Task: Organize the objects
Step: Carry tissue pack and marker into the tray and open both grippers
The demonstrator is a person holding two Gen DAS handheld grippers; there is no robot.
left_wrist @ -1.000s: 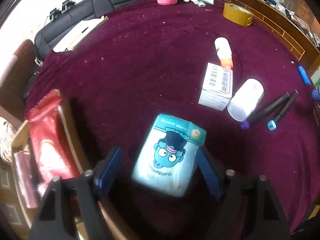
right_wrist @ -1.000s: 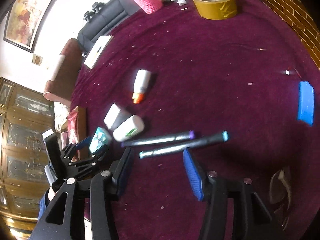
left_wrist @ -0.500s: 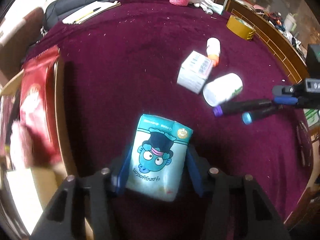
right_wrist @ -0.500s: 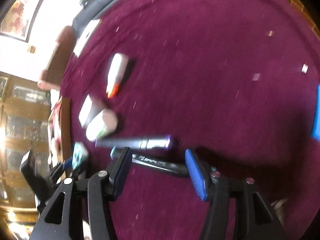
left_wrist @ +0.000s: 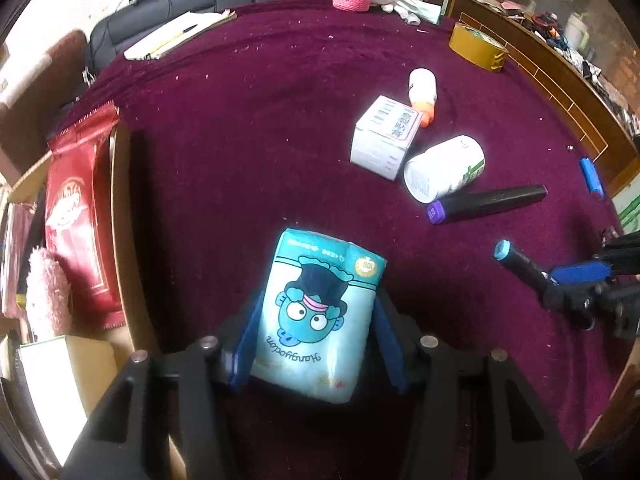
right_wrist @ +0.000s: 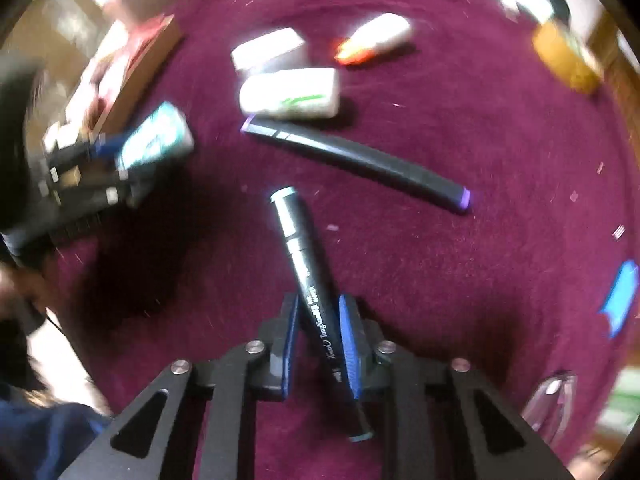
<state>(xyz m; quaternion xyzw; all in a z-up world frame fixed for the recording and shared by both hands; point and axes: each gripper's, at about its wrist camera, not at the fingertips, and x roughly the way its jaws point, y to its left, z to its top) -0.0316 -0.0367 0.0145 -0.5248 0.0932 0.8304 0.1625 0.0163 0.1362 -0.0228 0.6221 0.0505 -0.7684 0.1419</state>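
Right tongs (right_wrist: 318, 338) now clamp marker (right_wrist: 306, 256) (box (left_wrist: 120, 208) holds red pouch (left_wrist: 74, 216)).

The tissue pack (left_wrist: 320, 316) – pale teal, printed with a blue cartoon face in a dark top hat – sits clamped at its sides between blue pads. A black marker with a light-blue cap (right_wrist: 308, 276) is pinched mid-barrel, slanting up and to the left. A second black marker, purple-capped (left_wrist: 486, 203), lies flat on the maroon cloth. Just beside its capped end a white bottle with green print (left_wrist: 444, 170) lies on its side, touching a white carton (left_wrist: 386, 136) (barcode on its top face). Beyond the carton lies a small white bottle with an orange tip (left_wrist: 423, 94).
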